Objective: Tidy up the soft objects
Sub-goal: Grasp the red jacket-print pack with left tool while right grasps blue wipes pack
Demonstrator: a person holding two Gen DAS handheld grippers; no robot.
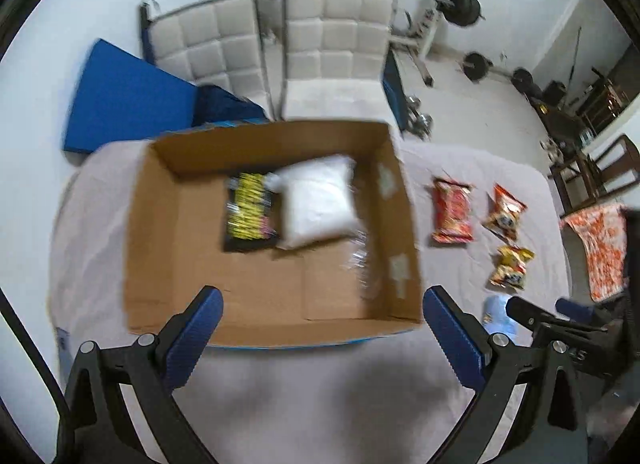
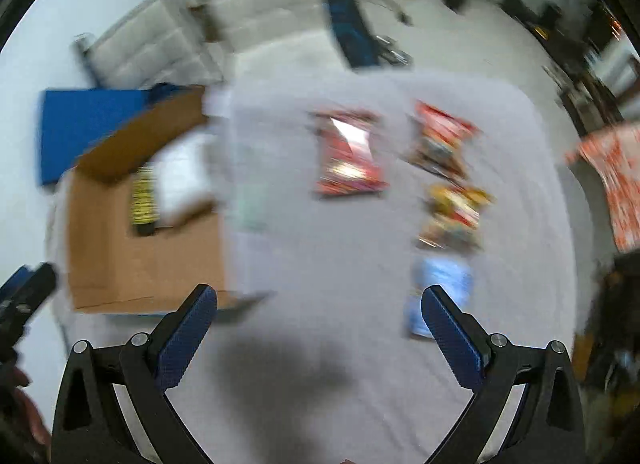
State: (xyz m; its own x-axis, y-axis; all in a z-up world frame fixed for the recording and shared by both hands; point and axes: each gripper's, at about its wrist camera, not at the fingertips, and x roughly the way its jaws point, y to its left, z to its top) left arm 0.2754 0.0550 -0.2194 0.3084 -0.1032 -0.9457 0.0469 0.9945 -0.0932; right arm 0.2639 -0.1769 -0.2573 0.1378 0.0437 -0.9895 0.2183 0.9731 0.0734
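Two packets lie inside the cardboard box [image 1: 272,224] in the left wrist view: a white pouch [image 1: 318,202] beside a black-and-yellow packet [image 1: 250,216]. Only the blurred right wrist view shows the blue packet [image 2: 440,288] whole, on the cloth-covered bench [image 2: 320,264] below three snack bags. Left hand-held gripper [image 1: 322,316] and right hand-held gripper [image 2: 320,314] both gape empty.

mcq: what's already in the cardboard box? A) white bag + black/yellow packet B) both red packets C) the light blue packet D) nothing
A: the white bag and the black-and-yellow packet lie side by side on the floor of the cardboard box; the red packets and light blue packet lie outside it on the cloth.
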